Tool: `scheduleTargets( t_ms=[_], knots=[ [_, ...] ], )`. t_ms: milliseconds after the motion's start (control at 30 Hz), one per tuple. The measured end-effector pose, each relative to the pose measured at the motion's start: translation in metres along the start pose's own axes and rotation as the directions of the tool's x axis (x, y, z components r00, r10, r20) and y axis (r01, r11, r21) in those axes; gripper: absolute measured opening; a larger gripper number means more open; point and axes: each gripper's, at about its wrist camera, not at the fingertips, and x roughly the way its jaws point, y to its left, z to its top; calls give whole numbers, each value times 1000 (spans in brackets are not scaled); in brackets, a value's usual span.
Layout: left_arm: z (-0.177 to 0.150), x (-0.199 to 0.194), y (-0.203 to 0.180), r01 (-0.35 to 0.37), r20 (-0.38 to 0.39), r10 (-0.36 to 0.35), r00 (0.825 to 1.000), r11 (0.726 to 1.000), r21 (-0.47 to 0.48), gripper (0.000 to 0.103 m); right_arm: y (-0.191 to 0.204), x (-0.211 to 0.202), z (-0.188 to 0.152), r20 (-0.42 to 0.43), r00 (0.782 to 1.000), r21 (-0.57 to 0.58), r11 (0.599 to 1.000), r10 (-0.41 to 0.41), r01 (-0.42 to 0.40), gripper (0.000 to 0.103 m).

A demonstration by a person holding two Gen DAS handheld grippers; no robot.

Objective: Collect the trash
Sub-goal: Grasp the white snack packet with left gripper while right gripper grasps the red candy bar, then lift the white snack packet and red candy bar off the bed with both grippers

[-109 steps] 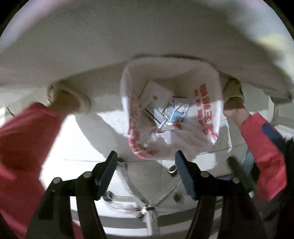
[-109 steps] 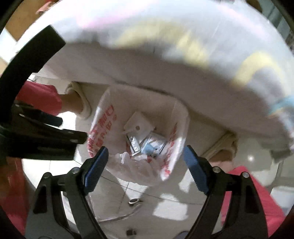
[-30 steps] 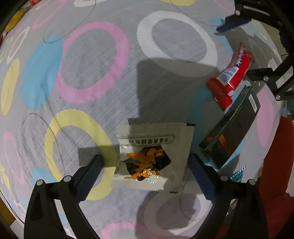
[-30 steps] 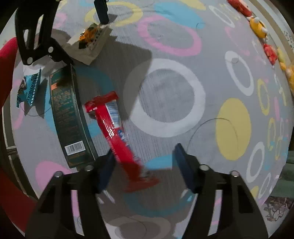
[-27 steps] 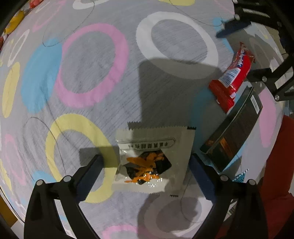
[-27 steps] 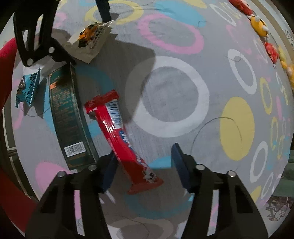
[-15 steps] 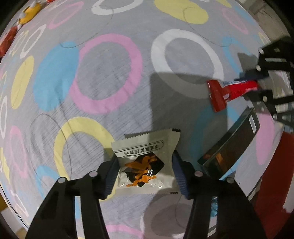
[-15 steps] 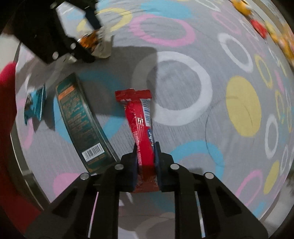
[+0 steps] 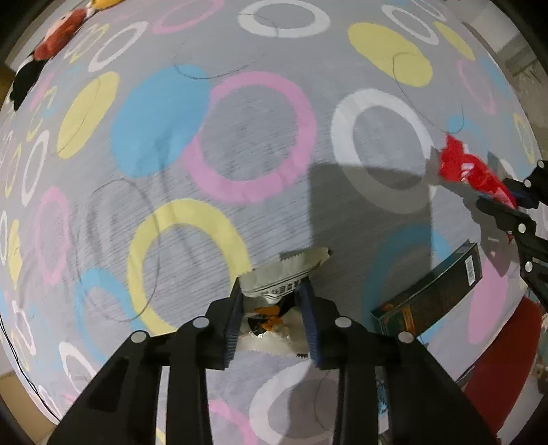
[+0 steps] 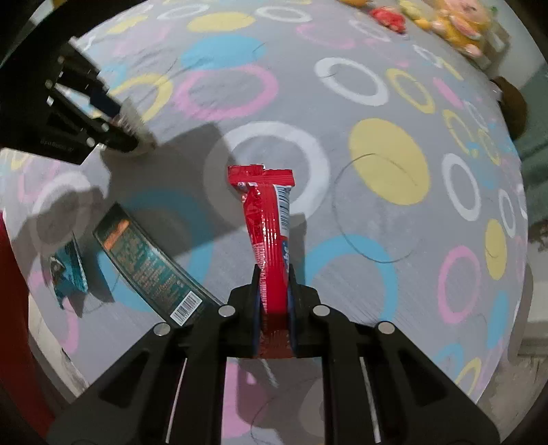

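Observation:
My left gripper point(image 9: 270, 291) is shut on a white snack packet point(image 9: 286, 277) with an orange and black picture, crumpled between the pads just above the grey cloth with coloured rings point(image 9: 212, 143). My right gripper point(image 10: 273, 274) is shut on a long red wrapper point(image 10: 269, 226) that sticks up and forward from the pads. In the left wrist view the right gripper point(image 9: 503, 202) holds the red wrapper point(image 9: 469, 171) at the far right. In the right wrist view the left gripper point(image 10: 116, 116) shows at the upper left with the white packet point(image 10: 137, 126).
A dark green box point(image 10: 150, 267) with a barcode lies on the cloth, also in the left wrist view point(image 9: 431, 297). A small teal packet point(image 10: 68, 270) lies left of it near the cloth's edge. Plush toys point(image 10: 452, 20) sit at the far side.
Both grippers have closed: the left on the white packet, the right on the red wrapper. Both pieces have lifted off the cloth, and the white packet has crumpled.

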Motion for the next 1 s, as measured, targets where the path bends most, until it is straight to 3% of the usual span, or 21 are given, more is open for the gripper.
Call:
scheduleTargets(
  t_ms=[33, 167, 333, 600, 1000],
  knots=[
    [-2, -5, 4, 3, 11, -3, 1000, 1000, -13, 22, -2, -4, 0, 4, 1000, 16, 1000, -4, 4, 13],
    [-4, -7, 21, 48, -26, -49, 998, 999, -16, 22, -2, -10, -1, 14, 1000, 31, 999, -20, 19, 13],
    [-2, 5, 26, 57, -23, -57, 998, 998, -23, 25, 1, -7, -8, 18, 1000, 34, 999, -10, 9, 13],
    [-2, 8, 5, 18, -3, -18, 1000, 999, -34, 21, -6, -3, -8, 15, 1000, 38, 999, 0, -1, 13],
    [-24, -44, 4, 6, 79, 0, 997, 997, -78, 16, -1, -28, -13, 61, 998, 59, 998, -31, 27, 13]
  ],
)
